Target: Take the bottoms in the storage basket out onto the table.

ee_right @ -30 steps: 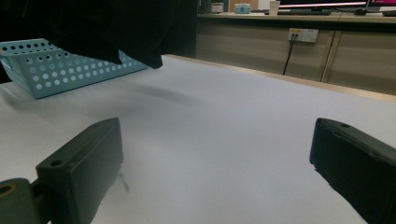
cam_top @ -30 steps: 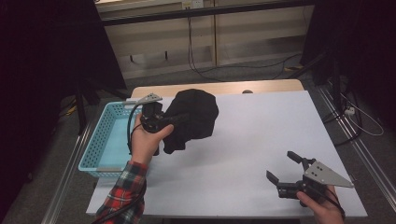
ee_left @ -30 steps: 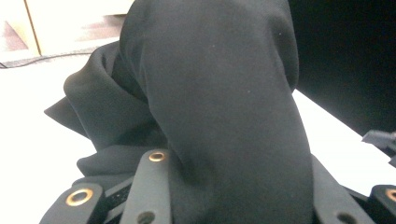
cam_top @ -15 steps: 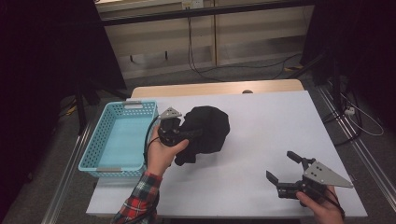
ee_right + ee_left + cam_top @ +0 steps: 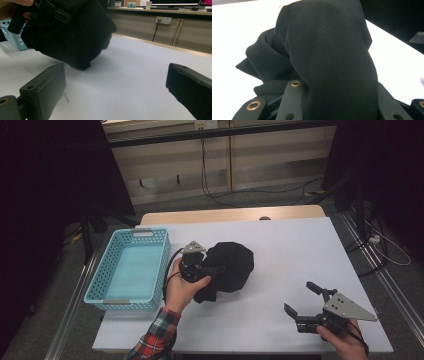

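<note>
A bundled black cloth (image 5: pixel 235 262) rests on the white table (image 5: pixel 305 240), just right of the basket. My left gripper (image 5: pixel 220 269) reaches into it from the left and is shut on a thick fold. In the left gripper view that black cloth (image 5: pixel 329 50) bulges up between the two fingers (image 5: pixel 292 97). My right gripper (image 5: pixel 300 297) stands open near the table's front right edge, apart from the cloth. The right gripper view looks between its spread jaws (image 5: pixel 117 85) at the black cloth (image 5: pixel 75 35) and the left gripper (image 5: pixel 47 10) beyond.
A light blue plastic basket (image 5: pixel 150 232) sits at the table's left side. The table's right edge runs beside metal rails and cables on the floor. A wooden strip (image 5: pixel 230 215) borders the far edge.
The left hand has carried the cloth rightward and down, away from the basket, and the bundle now lies lower on the table. The right gripper has not moved.
</note>
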Demonstrator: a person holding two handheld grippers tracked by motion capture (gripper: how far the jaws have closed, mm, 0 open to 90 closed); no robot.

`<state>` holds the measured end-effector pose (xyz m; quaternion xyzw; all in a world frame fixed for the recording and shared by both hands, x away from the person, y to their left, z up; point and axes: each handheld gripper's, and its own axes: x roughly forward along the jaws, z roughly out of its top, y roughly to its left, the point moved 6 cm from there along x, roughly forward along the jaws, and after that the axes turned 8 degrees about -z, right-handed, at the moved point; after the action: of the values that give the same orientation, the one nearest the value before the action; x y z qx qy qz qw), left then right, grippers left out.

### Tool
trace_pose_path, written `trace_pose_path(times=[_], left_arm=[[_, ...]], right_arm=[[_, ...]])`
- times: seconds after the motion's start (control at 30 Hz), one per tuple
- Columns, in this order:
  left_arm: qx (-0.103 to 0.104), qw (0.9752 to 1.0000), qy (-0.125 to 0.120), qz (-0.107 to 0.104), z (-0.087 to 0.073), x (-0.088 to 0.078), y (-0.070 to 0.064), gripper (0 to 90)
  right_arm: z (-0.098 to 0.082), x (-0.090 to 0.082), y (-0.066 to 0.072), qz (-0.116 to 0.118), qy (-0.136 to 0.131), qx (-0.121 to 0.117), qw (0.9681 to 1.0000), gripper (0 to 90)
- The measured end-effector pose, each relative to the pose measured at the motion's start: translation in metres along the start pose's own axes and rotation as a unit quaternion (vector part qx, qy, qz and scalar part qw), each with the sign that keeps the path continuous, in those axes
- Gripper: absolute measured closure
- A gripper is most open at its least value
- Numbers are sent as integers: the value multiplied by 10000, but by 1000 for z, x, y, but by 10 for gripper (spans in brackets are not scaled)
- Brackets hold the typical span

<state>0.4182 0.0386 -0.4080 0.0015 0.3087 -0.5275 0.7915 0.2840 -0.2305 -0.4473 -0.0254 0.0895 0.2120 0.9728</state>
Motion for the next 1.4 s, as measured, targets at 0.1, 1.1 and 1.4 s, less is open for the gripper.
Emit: trace_pose_path(times=[0.1,1.1,1.4], left_arm=[[75,10000,6,-51,0,4,-4,675],[292,9968,-220,708,-5,-1,22,155],[245,9963,-262,775,-4,-9,23,144]], right_arm=[[0,0,0,-1,8,-5,10000,23],[4,33,17,448,339,-410,9976,22],[3,63,28,604,516,-440,9959,21]])
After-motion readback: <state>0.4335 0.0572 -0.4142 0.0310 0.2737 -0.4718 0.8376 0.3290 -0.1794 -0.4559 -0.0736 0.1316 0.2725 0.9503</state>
